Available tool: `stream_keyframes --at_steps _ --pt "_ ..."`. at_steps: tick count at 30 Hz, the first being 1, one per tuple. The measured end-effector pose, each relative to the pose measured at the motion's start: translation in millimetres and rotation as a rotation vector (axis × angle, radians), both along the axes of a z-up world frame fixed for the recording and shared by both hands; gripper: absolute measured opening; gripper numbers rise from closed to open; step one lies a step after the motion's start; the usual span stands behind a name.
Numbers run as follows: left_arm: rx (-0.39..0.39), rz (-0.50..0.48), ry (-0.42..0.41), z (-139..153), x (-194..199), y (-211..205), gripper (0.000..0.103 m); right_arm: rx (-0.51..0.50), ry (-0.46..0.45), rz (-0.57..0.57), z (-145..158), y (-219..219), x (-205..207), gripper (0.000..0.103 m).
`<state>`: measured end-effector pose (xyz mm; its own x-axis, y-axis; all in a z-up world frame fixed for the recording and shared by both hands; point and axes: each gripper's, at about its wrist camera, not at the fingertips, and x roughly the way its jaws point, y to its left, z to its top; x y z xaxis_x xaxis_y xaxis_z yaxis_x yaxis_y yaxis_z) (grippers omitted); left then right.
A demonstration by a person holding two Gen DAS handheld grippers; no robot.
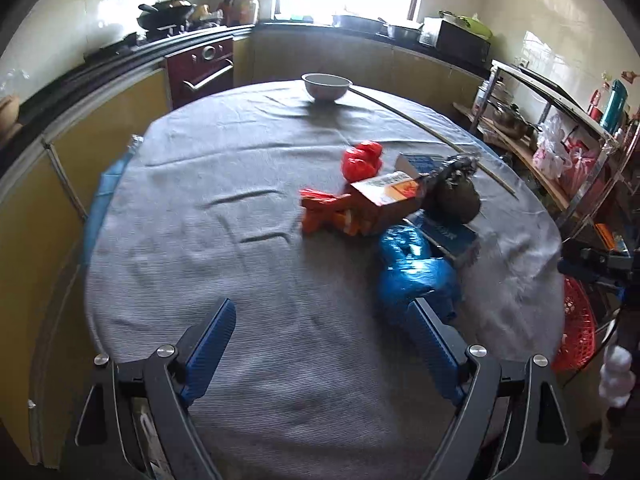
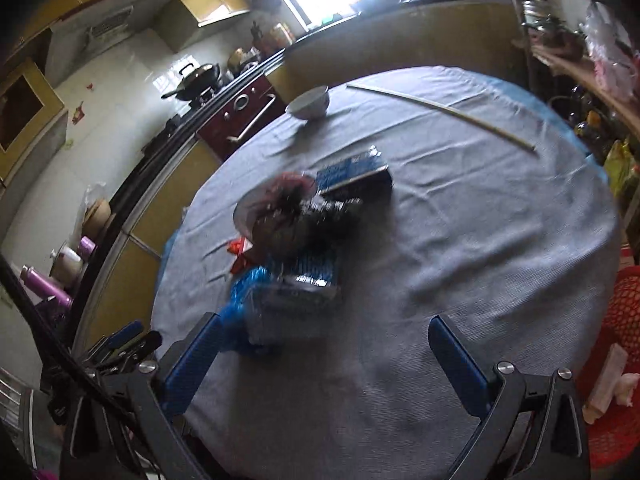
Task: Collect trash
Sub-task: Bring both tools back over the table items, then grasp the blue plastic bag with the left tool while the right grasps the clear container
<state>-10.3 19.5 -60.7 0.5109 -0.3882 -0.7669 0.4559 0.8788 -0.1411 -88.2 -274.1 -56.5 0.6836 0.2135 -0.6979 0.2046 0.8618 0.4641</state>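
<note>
A heap of trash lies on the grey-clothed round table [image 1: 240, 240]: a crumpled red bag [image 1: 361, 160], an orange carton [image 1: 384, 200], a dark tied bag [image 1: 458, 196], a crumpled blue bag [image 1: 416, 276] and a blue box [image 1: 452, 236]. My left gripper [image 1: 322, 316] is open and empty, its right finger close to the blue bag. In the right wrist view the heap shows the dark bag [image 2: 288, 224], a blue box [image 2: 356, 174] and the blue bag [image 2: 248, 284]. My right gripper [image 2: 324, 340] is open and empty just in front of it.
A white bowl [image 1: 326, 86] and a long thin stick [image 1: 436, 132] lie at the table's far side. A red mesh basket [image 2: 624, 344] stands off the right edge. Kitchen counters, an oven [image 1: 202, 68] and a cluttered shelf [image 1: 560, 148] surround the table.
</note>
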Motion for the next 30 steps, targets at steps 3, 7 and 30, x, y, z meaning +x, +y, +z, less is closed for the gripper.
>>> stream_keyframes --at_steps 3,7,30 --pt "-0.036 -0.066 0.047 -2 3 -16 0.088 0.025 0.011 0.017 -2 3 5 0.103" --pt "-0.069 -0.140 0.106 -11 11 -42 0.088 0.080 0.002 0.022 -4 -2 4 0.097" --pt "-0.189 -0.135 0.295 -47 33 -22 0.059 0.190 0.049 0.065 -45 5 57 0.092"
